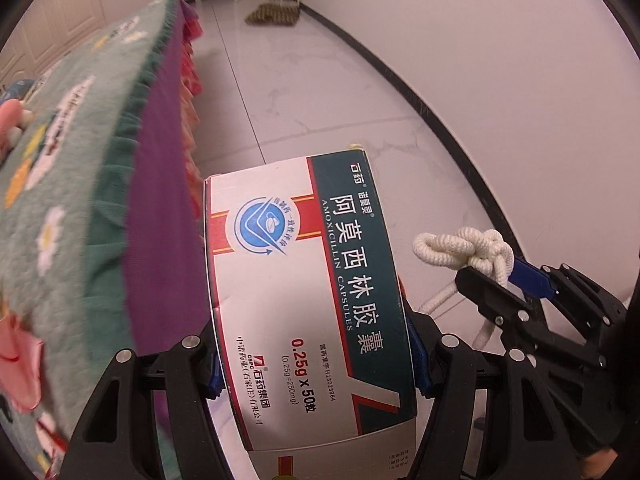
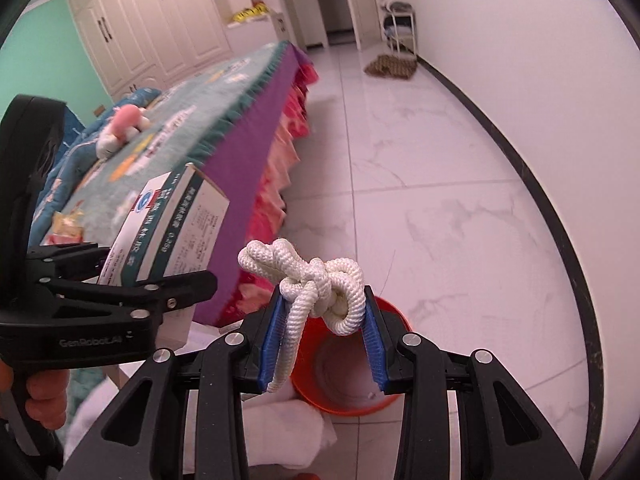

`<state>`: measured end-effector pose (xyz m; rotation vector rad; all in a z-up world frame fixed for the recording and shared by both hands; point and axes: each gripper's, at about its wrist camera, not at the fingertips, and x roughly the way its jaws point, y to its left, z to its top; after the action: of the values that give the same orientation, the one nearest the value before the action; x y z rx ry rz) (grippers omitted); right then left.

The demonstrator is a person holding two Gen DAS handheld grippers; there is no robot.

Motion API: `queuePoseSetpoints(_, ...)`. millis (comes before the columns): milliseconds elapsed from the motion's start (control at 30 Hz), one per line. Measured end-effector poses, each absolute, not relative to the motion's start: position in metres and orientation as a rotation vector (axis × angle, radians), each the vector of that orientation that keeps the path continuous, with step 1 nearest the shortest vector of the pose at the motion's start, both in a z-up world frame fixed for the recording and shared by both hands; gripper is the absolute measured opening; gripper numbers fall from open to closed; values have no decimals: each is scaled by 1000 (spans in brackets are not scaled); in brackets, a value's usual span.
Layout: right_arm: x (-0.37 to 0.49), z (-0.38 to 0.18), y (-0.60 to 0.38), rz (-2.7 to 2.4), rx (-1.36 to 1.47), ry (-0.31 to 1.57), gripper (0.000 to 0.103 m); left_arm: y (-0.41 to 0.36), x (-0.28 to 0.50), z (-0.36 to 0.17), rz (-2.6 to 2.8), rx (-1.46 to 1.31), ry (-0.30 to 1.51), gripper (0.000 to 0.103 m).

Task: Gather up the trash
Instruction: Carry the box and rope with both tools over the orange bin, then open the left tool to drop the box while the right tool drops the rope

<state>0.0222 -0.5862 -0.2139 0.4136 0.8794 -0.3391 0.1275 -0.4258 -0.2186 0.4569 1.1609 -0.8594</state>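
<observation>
Evidently clamped in left gripper [image 1: 316, 364]: one flat rectangular cardboard medicine box [image 1: 304, 280], glossy white and green, long axis running forward along the fingers. Pinched in right gripper [image 2: 320, 328]: one knotted white braided rope [image 2: 316, 280], above one round orange plastic bucket [image 2: 344, 368] on marble-tile floor [image 2: 420, 200] beside one quilted bed [image 2: 192, 120].

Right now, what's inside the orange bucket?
The orange bucket shows a pale inner wall with nothing clearly in it; the rope in the right gripper and its fingers cover much of the opening.
</observation>
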Motion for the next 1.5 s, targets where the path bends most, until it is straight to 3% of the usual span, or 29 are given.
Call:
queuePoseSetpoints(633,44,-307,-623,-379,501,1008,37,-476,150,-316,-811,538,1345,68)
queuePoseSetpoints(833,50,-335,-626,-365,545,1053,43,-477,155,-313,-796,517,1344,68)
queuePoseSetpoints(933,52,-338,-626,-374,539,1055,48,-480,155,-318,-796,535,1347,68)
queuePoseSetpoints(1500,30,-319,-634,-398,563,999,51,-482,146,-310,-825,569,1297,68)
